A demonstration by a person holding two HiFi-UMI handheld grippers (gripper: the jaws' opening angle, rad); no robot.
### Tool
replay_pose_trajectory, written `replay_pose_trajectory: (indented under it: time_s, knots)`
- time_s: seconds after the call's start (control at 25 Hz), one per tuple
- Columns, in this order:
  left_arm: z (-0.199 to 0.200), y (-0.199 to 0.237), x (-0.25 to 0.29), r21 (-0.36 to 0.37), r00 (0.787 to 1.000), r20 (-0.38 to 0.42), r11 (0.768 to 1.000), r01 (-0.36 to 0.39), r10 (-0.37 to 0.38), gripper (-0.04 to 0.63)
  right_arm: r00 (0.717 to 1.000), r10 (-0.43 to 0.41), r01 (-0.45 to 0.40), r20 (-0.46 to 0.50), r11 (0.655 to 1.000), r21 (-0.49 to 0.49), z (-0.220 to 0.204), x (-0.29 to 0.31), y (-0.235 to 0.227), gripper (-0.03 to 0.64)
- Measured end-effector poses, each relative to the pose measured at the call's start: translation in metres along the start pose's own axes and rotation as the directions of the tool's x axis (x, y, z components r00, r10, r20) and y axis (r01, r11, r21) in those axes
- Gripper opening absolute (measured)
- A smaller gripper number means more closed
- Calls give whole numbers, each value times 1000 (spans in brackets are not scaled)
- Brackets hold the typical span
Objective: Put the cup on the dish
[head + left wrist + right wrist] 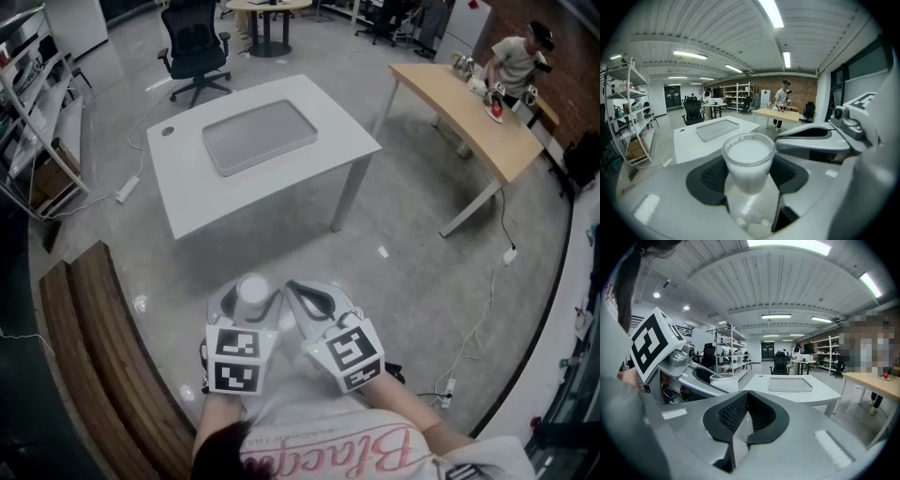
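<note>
the carry is in hand, with the left gripper (749, 182) pinching the frosted white plastic cup (748, 157), the right gripper (745, 401) pressed together empty, and the flat grey rectangular dish (260, 136) on the white table (187, 202) well ahead to reach next.

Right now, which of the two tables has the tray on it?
The white table at centre: the grey tray lies flat on it. The wooden table to its right carries only small items at its far end.
</note>
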State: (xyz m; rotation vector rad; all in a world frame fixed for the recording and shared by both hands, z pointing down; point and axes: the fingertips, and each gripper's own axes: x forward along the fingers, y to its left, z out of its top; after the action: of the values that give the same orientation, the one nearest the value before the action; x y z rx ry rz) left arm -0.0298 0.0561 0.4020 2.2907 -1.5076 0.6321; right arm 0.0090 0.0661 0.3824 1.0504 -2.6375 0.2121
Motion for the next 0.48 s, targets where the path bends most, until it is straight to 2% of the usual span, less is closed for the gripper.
replay_pose_trajectory:
  time_s: [0.24,0.48]
  knots:
    - [0,9,11,0,1000,3,1000,1,-1,262,1000,-1,1,13,1000,-3,0,13,-1,2]
    - [12,16,31,11,1000,5,1000,17,-17,262,1000,-20,20,11,1000,7,3,28,-21,2]
